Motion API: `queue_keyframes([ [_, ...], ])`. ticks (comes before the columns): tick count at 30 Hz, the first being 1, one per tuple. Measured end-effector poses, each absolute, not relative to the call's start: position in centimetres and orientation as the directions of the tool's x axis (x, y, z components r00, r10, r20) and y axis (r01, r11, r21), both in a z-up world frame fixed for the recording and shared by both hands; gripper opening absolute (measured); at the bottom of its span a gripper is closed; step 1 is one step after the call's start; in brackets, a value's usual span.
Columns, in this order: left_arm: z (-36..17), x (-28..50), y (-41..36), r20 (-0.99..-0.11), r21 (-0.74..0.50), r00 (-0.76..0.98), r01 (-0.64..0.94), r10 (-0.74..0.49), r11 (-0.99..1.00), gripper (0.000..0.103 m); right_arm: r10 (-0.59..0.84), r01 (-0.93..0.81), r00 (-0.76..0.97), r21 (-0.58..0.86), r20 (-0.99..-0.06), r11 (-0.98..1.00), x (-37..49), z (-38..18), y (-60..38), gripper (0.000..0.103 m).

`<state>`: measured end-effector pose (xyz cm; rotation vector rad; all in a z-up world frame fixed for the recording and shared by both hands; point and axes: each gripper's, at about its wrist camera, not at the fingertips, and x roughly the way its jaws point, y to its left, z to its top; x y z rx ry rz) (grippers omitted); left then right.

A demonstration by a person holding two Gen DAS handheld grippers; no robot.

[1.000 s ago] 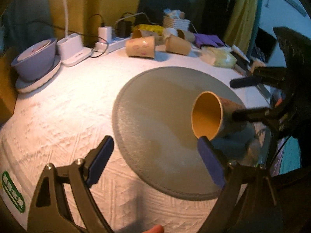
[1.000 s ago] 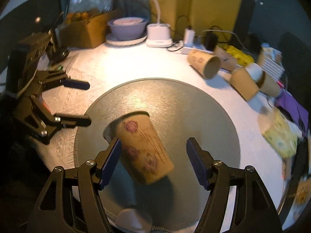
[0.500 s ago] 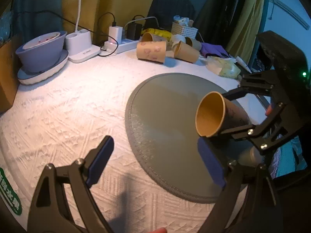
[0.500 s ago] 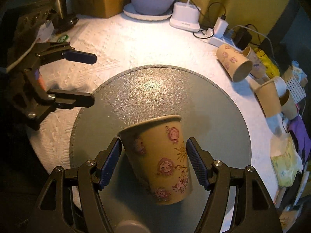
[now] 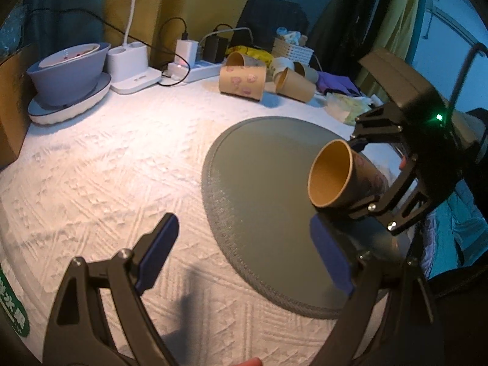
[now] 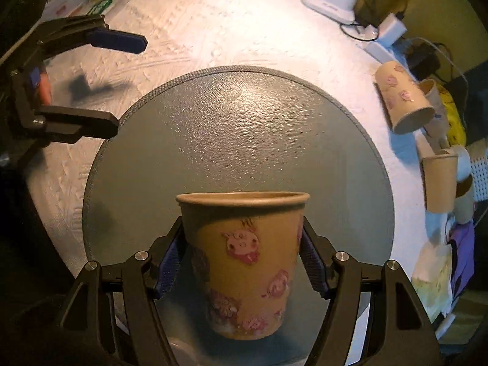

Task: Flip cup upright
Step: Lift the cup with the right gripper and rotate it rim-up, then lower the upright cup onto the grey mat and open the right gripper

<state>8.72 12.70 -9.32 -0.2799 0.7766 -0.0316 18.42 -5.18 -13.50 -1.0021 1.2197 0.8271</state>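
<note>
Right gripper (image 6: 242, 267) clamps the empty paper cup (image 6: 244, 262) at lower centre; only the left wrist view shows inside. Left gripper (image 5: 244, 253) gapes, holding nothing.

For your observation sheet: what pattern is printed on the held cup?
Pink cartoon pigs on tan paper; the cup shows best in the right wrist view.

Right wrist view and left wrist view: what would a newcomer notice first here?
First, the paper cup with pink cartoon pigs, clamped in the right hand-held gripper above the round grey mat. Then the left hand-held gripper, open and empty over the white tablecloth, and the spare cups lying at the table's far edge.
</note>
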Motion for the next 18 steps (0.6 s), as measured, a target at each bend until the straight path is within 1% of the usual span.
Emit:
queue_keyframes([
  [2, -9.3, 8.6, 12.7, -0.688, -0.259, 0.714, -0.076, -0.129, 0.963, 0.089, -0.02, -0.92, 0.168, -0.164, -0.986, 0.355, 18.6, -13.7, -4.9, 0.072],
  [4, -9.3, 8.5, 12.8, -0.691, -0.257, 0.712, -0.081, -0.125, 0.963, 0.089, -0.018, -0.92, 0.172, -0.168, -0.985, 0.354, 18.6, -13.6, -4.8, 0.07],
  [5, -9.3, 8.5, 12.8, -0.692, -0.257, 0.712, -0.084, -0.123, 0.963, 0.089, -0.009, -0.919, 0.173, -0.164, -0.985, 0.358, 18.7, -13.3, -4.8, 0.068],
  [12, -9.1, 8.4, 12.7, -0.694, -0.25, 0.712, -0.097, -0.108, 0.963, 0.089, 0.048, -0.891, 0.215, -0.176, -0.975, 0.418, 19.1, -11.8, -5.4, 0.067],
  [18, -8.4, 8.6, 12.4, -0.688, -0.258, 0.72, -0.119, -0.096, 0.959, 0.089, 0.186, -0.825, 0.303, -0.16, -0.935, 0.542, 20.2, -9.6, -6.8, 0.067],
])
